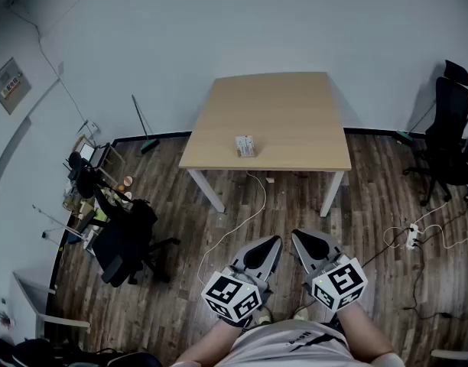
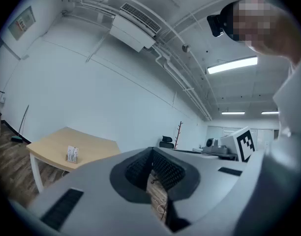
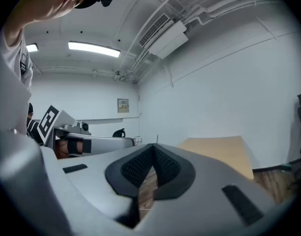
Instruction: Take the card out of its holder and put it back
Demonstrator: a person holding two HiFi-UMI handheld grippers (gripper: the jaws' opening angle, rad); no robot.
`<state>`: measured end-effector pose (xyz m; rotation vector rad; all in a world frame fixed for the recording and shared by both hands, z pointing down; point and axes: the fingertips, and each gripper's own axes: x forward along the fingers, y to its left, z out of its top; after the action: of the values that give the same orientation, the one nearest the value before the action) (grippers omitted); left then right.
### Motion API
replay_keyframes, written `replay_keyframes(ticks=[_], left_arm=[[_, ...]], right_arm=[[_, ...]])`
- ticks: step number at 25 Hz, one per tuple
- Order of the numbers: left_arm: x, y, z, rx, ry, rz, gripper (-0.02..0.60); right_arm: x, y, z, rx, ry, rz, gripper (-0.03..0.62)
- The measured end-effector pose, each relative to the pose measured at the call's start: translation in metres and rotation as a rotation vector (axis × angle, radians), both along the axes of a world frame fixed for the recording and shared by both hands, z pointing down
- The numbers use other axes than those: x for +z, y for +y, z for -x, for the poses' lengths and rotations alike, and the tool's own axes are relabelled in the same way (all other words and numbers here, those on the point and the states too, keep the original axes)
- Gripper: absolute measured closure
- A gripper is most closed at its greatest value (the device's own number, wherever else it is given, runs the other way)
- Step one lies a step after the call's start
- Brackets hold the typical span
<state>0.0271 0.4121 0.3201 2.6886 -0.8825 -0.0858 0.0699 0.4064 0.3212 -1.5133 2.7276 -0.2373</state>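
I look down from head height across a wood floor [image 1: 372, 205] at a light wooden table [image 1: 295, 105], which stands against the white wall. On the table, near the edge that faces me and a little left of its middle, sits the holder [image 1: 245, 147]. From the left gripper view a white card [image 2: 72, 152] stands upright in it, though it is too small for me to read or to tell card from holder cleanly. Both tools are well short of the table, low in my view and close to my body. The left gripper [image 1: 274, 241] points toward the table with its two dark ribbed pads pressed together at the tips and nothing between them; only floor shows through the slit lower down. The right gripper [image 1: 297, 236], just beside it, is the same: tips meeting, nothing pinched. Each carries its cube of square markers at the near end. A pale cable [image 1: 245, 216] trails over the floor from under the table toward me. Right of the table a black office chair [image 1: 448, 128] stands by the wall. Left of the table a broom [image 1: 142, 125] leans on the wall, and nearer me on that side is another dark chair [image 1: 123, 239] among clutter.
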Motion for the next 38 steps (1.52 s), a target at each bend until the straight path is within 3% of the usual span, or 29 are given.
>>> replay_keyframes(ticks=[9, 23, 30, 38], left_arm=[[0.009, 0.000, -0.005, -0.025, -0.009, 0.013, 0.569], [0.023, -0.020, 0.016, -0.166, -0.064, 0.024, 0.569], [0.034, -0.070, 0.034, -0.166, -0.061, 0.029, 0.569], [0.037, -0.170, 0.074, -0.134, -0.050, 0.016, 0.569]], right_arm=[[0.007, 0.006, -0.008, -0.048, -0.050, 0.017, 0.582], [0.020, -0.010, -0.031, -0.046, -0.117, 0.035, 0.582], [0.023, -0.055, -0.011, -0.077, -0.124, 0.040, 0.582], [0.024, -0.145, 0.035, -0.083, -0.095, 0.046, 0.582]])
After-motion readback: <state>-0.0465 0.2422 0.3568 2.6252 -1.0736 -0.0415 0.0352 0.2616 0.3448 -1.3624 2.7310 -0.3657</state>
